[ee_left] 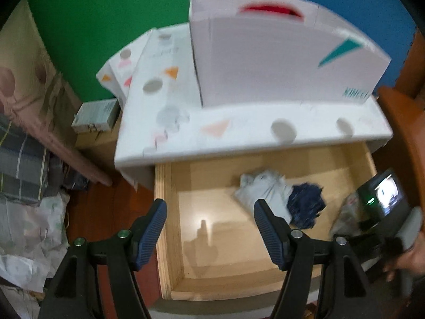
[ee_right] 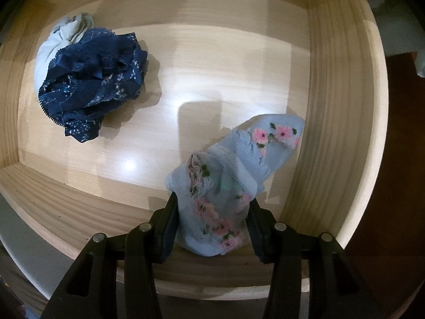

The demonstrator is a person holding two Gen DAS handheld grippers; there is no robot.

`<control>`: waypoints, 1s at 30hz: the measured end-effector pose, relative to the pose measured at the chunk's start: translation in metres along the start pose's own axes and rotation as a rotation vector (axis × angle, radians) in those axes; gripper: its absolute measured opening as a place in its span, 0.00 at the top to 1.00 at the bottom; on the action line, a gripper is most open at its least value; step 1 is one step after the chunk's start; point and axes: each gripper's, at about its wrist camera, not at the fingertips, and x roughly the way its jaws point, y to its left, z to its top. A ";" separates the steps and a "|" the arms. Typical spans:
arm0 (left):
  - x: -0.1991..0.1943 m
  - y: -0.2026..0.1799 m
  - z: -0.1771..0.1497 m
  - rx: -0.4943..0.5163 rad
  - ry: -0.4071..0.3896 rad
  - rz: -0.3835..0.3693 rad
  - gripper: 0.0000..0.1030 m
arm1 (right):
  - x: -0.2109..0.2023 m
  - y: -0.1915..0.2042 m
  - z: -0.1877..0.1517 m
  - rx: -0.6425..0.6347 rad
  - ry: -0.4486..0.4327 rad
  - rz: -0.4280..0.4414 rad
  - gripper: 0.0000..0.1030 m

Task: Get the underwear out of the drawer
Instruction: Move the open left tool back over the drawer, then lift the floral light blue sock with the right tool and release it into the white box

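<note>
The wooden drawer (ee_left: 170, 212) stands pulled open; its wall shows in the right wrist view (ee_right: 332, 133). Inside lie a navy lace underwear (ee_right: 93, 87) and a pale grey garment (ee_right: 63, 34) bunched together; both show in the left wrist view as navy (ee_left: 305, 204) and grey (ee_left: 260, 188). My right gripper (ee_right: 212, 226) is shut on a light blue floral knit garment (ee_right: 233, 164), held over the drawer's front right corner. In the left wrist view the right gripper's body (ee_left: 382, 212) is at the right edge. My left gripper (ee_left: 209, 228) is open and empty above the drawer's left front.
A white cabinet top (ee_left: 239, 133) with coloured shapes carries a white box (ee_left: 279, 61) with a red handle slot. Folded bedding (ee_left: 24, 164) and a small carton (ee_left: 95, 117) lie at left. A brown wooden panel (ee_left: 406, 133) stands at right.
</note>
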 end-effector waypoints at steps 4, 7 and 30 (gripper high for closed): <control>0.017 -0.005 -0.019 0.006 -0.002 0.006 0.32 | 0.002 0.001 0.003 0.006 -0.006 -0.004 0.59; 0.030 -0.004 -0.025 -0.010 0.024 -0.002 0.32 | 0.000 0.004 0.001 0.005 -0.018 -0.007 0.61; 0.056 -0.013 -0.048 -0.027 0.043 0.063 0.32 | -0.045 0.002 -0.035 -0.002 -0.194 -0.022 0.72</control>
